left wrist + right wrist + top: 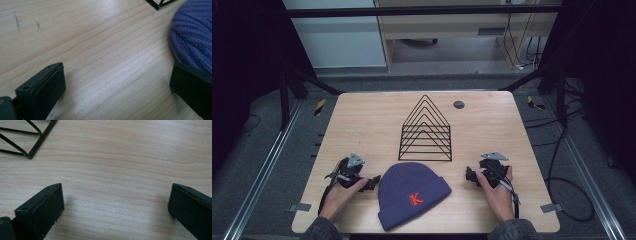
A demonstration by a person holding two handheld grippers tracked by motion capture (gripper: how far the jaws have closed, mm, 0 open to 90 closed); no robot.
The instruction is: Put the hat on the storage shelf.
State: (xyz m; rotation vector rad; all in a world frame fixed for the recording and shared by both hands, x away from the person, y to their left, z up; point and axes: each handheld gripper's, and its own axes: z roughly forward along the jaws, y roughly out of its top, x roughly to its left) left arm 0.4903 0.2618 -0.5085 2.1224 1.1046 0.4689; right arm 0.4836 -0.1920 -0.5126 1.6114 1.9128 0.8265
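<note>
Purple beanie (413, 194) flat on worktop (362, 125), near edge, between both grippers. Left gripper (371, 183) nearer, almost touching beanie's left side; right gripper (468, 175) apart. Both sets of fingers wide open, empty.

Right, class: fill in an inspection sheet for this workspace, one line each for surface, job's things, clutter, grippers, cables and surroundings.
Surface: light wooden table, faint marks.
Job's things: purple knitted beanie with red K lying flat, near edge.
Clutter: black wire triangular rack behind the beanie; small dark round disc beyond.
Grippers: left gripper and right gripper open, flanking the beanie.
Cables: one trails from each gripper; more on the floor, right.
Surroundings: dark frame, grey floor.
</note>
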